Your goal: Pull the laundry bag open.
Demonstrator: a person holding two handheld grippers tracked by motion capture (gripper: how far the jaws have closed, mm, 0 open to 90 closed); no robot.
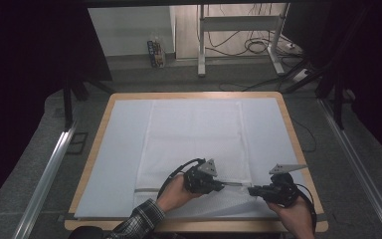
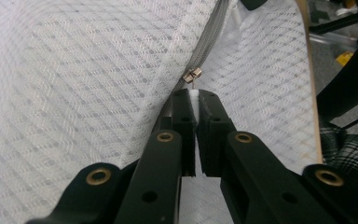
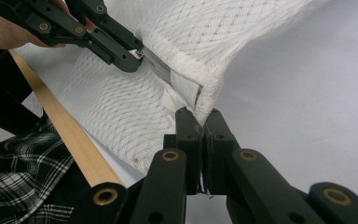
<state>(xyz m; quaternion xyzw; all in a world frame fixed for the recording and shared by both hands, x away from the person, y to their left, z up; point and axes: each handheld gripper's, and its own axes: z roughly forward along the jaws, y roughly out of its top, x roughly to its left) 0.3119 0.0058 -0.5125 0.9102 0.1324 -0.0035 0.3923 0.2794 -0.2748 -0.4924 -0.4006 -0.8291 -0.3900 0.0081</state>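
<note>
The mesh bag [image 1: 194, 144] lies on the table [image 1: 298, 144], its zipper [image 2: 209, 42] near six o'clock. The left tool [image 2: 195, 95] pinches the zipper pull [image 2: 192, 75]. The right tool [image 3: 202, 116] pinches the bag's corner. Next, I think: slide the pull along while holding tight.

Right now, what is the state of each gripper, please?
Left gripper: shut on the zipper pull of the mesh bag.
Right gripper: shut on the bag's corner.
</note>
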